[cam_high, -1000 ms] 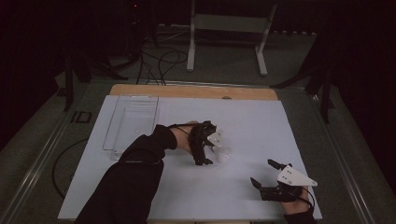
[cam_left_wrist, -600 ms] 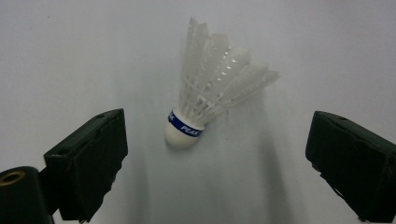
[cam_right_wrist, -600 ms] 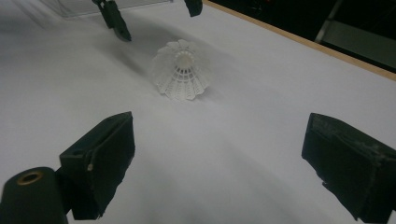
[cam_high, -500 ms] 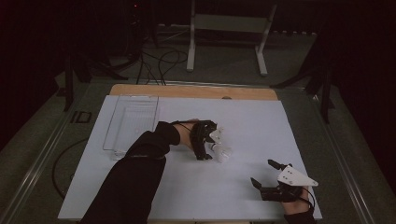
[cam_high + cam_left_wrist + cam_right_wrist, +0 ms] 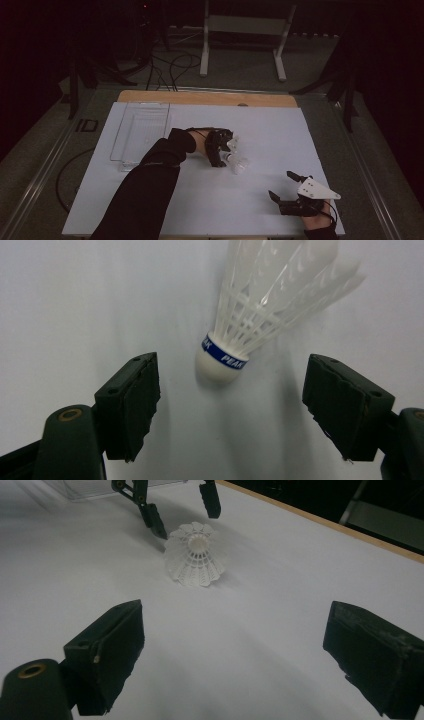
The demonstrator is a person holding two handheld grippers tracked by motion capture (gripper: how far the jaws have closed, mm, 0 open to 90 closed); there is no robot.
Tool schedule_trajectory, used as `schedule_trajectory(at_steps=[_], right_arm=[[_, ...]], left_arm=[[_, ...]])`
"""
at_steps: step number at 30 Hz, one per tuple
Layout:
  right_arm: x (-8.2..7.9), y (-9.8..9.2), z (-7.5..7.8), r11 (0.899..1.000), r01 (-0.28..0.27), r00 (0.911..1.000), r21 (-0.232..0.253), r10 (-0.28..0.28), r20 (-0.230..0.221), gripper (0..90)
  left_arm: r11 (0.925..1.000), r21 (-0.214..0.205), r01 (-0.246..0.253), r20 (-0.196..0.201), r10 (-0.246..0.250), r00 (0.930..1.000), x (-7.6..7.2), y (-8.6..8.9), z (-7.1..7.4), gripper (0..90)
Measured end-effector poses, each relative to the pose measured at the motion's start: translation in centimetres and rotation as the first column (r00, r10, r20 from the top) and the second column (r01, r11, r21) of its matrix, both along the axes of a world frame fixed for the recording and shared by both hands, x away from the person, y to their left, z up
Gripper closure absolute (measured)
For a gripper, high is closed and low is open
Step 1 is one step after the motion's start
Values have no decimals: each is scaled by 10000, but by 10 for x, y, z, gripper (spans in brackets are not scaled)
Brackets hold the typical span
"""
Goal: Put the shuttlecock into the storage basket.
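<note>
— Where the left gripper [image 5: 226, 150] hung over the sheet, what sat between its black, blocky jaws?

— A shuttlecock [image 5: 260, 310], lying on its side. Its rounded white cork nose carried a blue band with white lettering, and a skirt of thin white ribs, netted like lace, flared away from it. The ridged pads stood off it on either side, touching nothing. The jaws had just been closing, yet a clear gap remained on both sides of the cork.

— And from the high view?

— The shuttlecock [image 5: 238, 163] lay near the middle of the white sheet [image 5: 200, 210], its skirt pointing toward the person's near right, just past the left gripper's tips. A dark sleeve [image 5: 150, 185] ran up to that hand from the bottom edge.

— What of the right gripper [image 5: 285, 186]?

— It rested near the sheet's near right corner, well apart from the shuttlecock, jaws spread wide with nothing in them, a grey three-cornered plate on its top. Its own view looked straight at the shuttlecock [image 5: 194, 560], the open skirt a scalloped ring of mesh.

— Farther off?

— A clear plastic tray [image 5: 142, 135], shallow and rectangular, lay on the sheet's far left. The sheet was smooth and matte, over a wooden board [image 5: 210, 98] showing as a tan strip at the far edge. Beyond stood a dim room: grey floor, cables [image 5: 170, 65], a white metal stand [image 5: 245, 40].
</note>
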State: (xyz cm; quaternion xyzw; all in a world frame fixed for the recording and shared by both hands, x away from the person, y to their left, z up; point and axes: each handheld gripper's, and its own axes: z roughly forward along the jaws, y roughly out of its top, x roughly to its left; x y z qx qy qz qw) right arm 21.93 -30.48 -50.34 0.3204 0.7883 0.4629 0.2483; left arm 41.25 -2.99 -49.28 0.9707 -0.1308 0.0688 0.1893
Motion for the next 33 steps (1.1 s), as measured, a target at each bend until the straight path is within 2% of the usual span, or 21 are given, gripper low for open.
schedule_trajectory(at_steps=[1,4,8,16,19,27,33], right_arm=[[0,0,0,10000,-4,10000,-2,4,4,96],[0,0,0,10000,-1,10000,0,1,15,97],[0,0,0,10000,-7,10000,13,7,7,96],[0,-1,1,10000,-16,10000,29,16,14,97],[0,-1,1,10000,-15,10000,61,15,22,97],[0,0,1,10000,-14,10000,58,14,6,96],[0,-1,1,10000,-15,10000,51,15,4,96]], left_arm=[[10000,-17,-8,-7,8,10000,1,0,0,275],[10000,-71,67,0,-67,10000,2,-1,-2,295],[9995,148,293,128,-295,9995,0,-5,-5,341],[9986,162,500,181,-503,9986,-1,-12,-9,399],[9983,312,499,256,-507,9984,0,-11,-11,429],[9984,272,503,217,-509,9985,1,-14,-12,459],[9984,216,517,211,-522,9984,2,-16,-13,515]])
